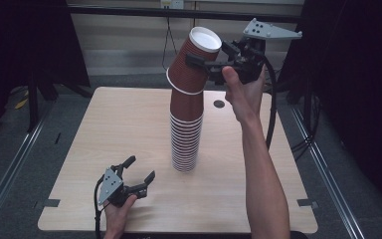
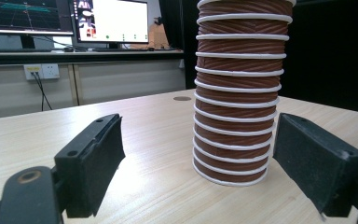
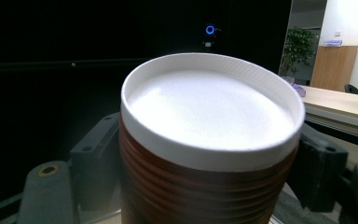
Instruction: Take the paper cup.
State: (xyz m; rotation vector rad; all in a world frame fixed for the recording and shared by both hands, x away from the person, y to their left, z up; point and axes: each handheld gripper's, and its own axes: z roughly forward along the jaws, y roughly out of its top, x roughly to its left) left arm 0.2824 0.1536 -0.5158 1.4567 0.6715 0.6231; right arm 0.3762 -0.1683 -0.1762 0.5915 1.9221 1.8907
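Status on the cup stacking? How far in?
Done: tall stack of upside-down cups stands on the table. In hand: right gripper clamps the top cup, tilted over the stack, not seated square. Left gripper sits open near the base, holding nothing. Left: seat or lift that cup.

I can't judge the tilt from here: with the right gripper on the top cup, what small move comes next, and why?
Probably lift the top cup along its own tilt. The right gripper has its fingers on both sides of it, and its rim sits askew over the stack of cups, so a sideways pull may topple the stack. The left gripper rests open beside the base.
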